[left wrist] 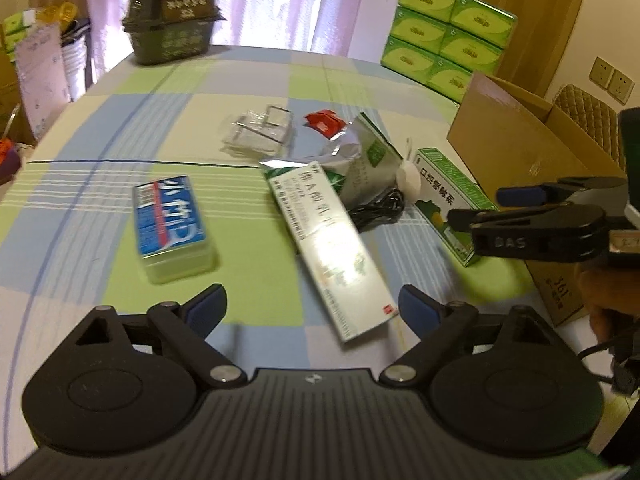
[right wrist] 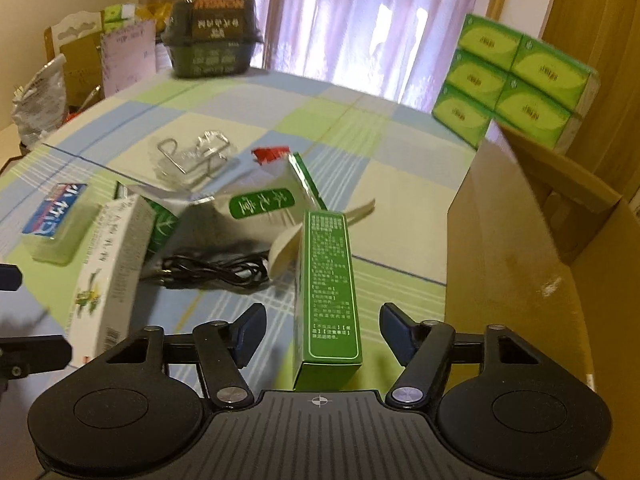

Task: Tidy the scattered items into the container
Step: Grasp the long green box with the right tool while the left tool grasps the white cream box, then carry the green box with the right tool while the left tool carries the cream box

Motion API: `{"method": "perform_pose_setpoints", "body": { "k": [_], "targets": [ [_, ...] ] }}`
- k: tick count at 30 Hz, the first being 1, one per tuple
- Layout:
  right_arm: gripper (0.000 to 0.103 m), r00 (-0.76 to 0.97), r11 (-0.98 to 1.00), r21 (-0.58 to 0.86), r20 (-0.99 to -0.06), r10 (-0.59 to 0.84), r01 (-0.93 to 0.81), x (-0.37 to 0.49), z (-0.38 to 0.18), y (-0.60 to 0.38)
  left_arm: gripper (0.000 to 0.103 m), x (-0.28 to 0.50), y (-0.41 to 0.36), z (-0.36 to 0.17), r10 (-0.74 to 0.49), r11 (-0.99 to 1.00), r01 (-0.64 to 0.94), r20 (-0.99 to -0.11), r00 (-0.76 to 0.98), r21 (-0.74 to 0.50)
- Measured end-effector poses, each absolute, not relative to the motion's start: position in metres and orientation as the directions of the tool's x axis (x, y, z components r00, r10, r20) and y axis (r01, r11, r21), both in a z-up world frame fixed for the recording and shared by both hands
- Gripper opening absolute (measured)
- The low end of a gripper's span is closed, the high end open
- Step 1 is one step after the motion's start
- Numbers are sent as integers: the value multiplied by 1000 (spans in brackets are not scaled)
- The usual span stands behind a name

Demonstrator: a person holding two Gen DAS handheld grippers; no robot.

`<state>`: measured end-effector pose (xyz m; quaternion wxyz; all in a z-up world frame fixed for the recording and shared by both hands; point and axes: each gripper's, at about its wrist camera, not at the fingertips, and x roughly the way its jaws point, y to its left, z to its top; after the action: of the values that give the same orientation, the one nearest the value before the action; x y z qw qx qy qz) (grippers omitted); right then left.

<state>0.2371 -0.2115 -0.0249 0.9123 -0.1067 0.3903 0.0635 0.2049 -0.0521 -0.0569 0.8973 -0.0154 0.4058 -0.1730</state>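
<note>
Scattered on the checked tablecloth are a blue-labelled box [left wrist: 172, 224], a long white box [left wrist: 324, 244], a silver pouch [left wrist: 360, 160], a black cable [left wrist: 376, 210], a white scoop [left wrist: 408, 176], clear wrapping [left wrist: 260, 128] and a red packet [left wrist: 324, 120]. My left gripper [left wrist: 312, 308] is open, and the white box's near end lies between its fingers. A slim green box [right wrist: 328, 280] lies lengthwise between the spread fingers of my open right gripper [right wrist: 324, 334], untouched by the pads. The open cardboard box [right wrist: 512, 260] stands just to its right.
A dark green lidded tub [left wrist: 172, 20] sits at the table's far end. Stacked green tissue packs [right wrist: 516, 80] stand behind the cardboard box. A quilted chair back [left wrist: 592, 116] is at the right, and clutter lines the left wall.
</note>
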Motion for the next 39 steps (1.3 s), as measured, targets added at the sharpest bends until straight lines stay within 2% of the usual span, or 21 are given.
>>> {"method": "perform_pose_setpoints", "body": {
  "k": [2,5,6,7,9,10,11,15,25,31,34,35,36,39],
  "targets": [
    [60,677,969,-142,-735,33,-201,241,-29,-213,84,211,-58,-60,-329,937,304,-725,605,-171],
    [58,671,970,-142,-741,29,-199,245,-33,-212,81,222,-66,-65,-338,934,307,-727,597,-182],
    [46,668,969,-142,-743,29,-200,247,-34,-212,78,224,-68,-66,-338,934,309,-729,595,-180],
    [40,665,969,-144,-746,27,-201,247,-34,-212,75,227,-71,-68,-336,934,312,-732,592,-176],
    [35,666,969,-146,-745,23,-198,248,-34,-211,57,232,-74,-71,-332,933,320,-744,580,-167],
    [34,667,970,-144,-745,25,-198,247,-33,-211,53,233,-75,-72,-333,932,323,-748,575,-167],
    [34,667,970,-142,-745,27,-197,246,-32,-211,44,233,-74,-72,-337,930,326,-749,571,-170],
    [33,661,975,-117,-750,39,-191,233,-27,-211,36,224,-72,-68,-312,931,341,-765,564,-129],
    [33,618,982,-14,-779,108,-190,145,-19,-201,33,152,-43,-58,-295,897,440,-809,508,-51],
    [34,606,985,-11,-790,95,-169,120,-22,-200,36,133,-36,-61,-283,896,441,-821,496,-43],
    [35,609,985,-19,-788,91,-172,124,-20,-201,41,134,-38,-59,-281,898,439,-814,507,-37],
    [48,614,984,-23,-784,90,-174,126,-19,-200,42,136,-39,-58,-282,898,439,-812,511,-35],
    [69,624,985,-32,-777,83,-171,128,-18,-200,44,138,-40,-57,-283,898,439,-810,514,-35],
    [72,636,983,-32,-766,94,-183,135,-17,-199,44,147,-43,-59,-284,899,436,-810,514,-38]
  ]
}}
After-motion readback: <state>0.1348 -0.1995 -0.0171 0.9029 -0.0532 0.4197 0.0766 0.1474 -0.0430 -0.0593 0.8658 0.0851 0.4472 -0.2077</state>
